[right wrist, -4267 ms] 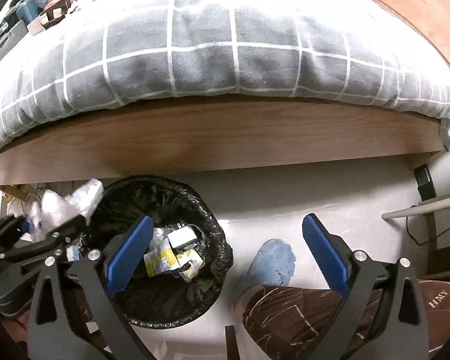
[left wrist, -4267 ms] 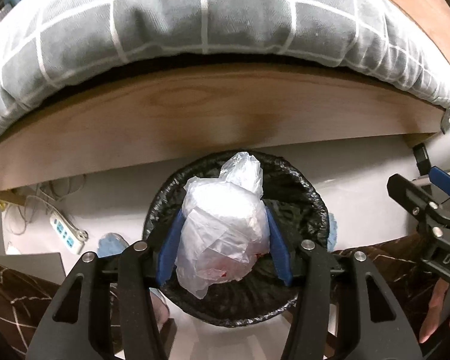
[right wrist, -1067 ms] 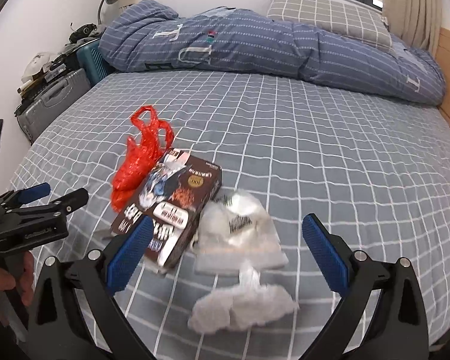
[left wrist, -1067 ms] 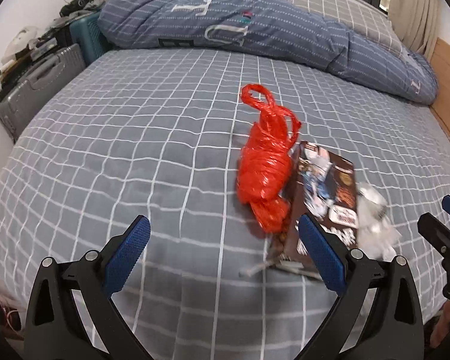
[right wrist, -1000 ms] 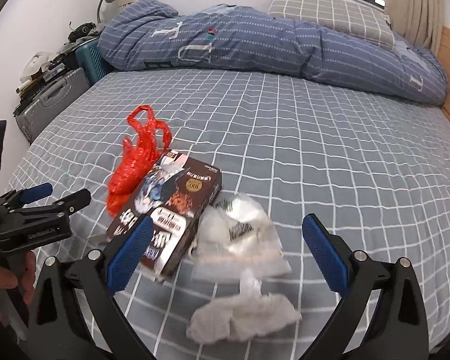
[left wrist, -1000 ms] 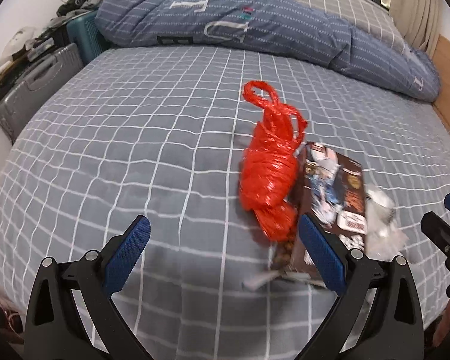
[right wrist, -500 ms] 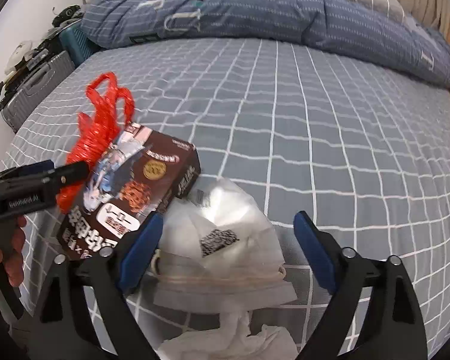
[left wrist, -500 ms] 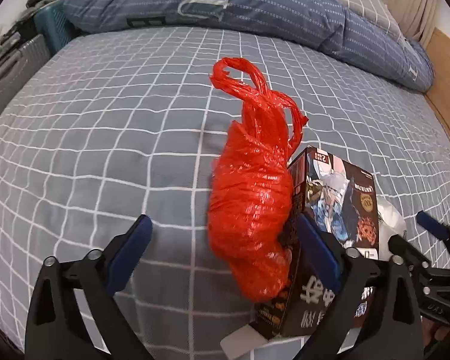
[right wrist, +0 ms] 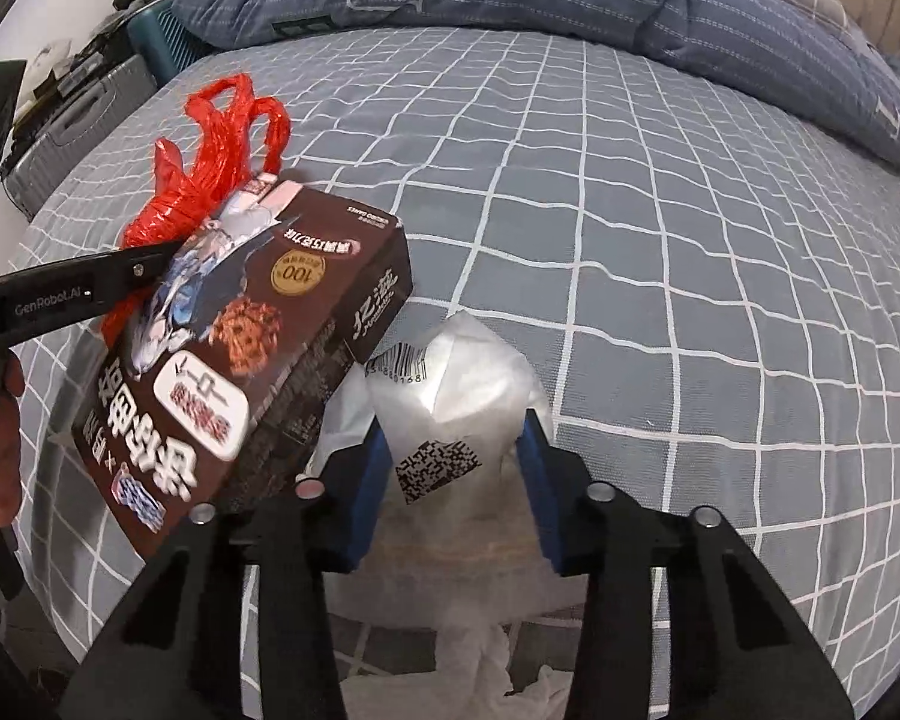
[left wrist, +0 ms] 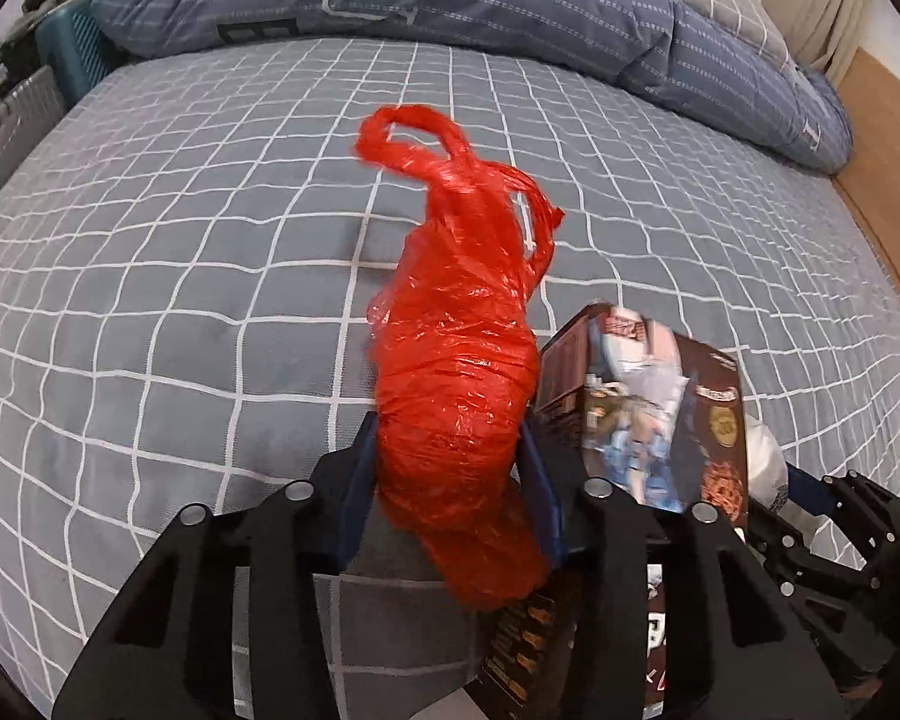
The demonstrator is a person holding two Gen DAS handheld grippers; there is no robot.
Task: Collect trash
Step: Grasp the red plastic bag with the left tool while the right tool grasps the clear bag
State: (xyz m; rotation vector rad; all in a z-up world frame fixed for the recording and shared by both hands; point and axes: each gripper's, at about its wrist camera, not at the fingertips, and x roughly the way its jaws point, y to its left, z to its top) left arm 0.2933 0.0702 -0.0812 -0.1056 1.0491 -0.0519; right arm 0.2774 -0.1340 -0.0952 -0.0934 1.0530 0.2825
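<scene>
While both sets of jaws are closing, finish each squeeze fully before lifting, and keep clear of the brown snack box [right wrist: 240,372] wedged between the two targets so it isn't dragged along. Left gripper [left wrist: 450,480] is clamped on the red plastic bag [left wrist: 456,360], blue pads pressing its lower bulge. Right gripper [right wrist: 450,480] pinches the clear plastic wrapper [right wrist: 456,402]. Red bag is crinkled, twisted long, handles looped at the far end; it lies on the grey checked bedsheet [left wrist: 180,240], touching the box.
</scene>
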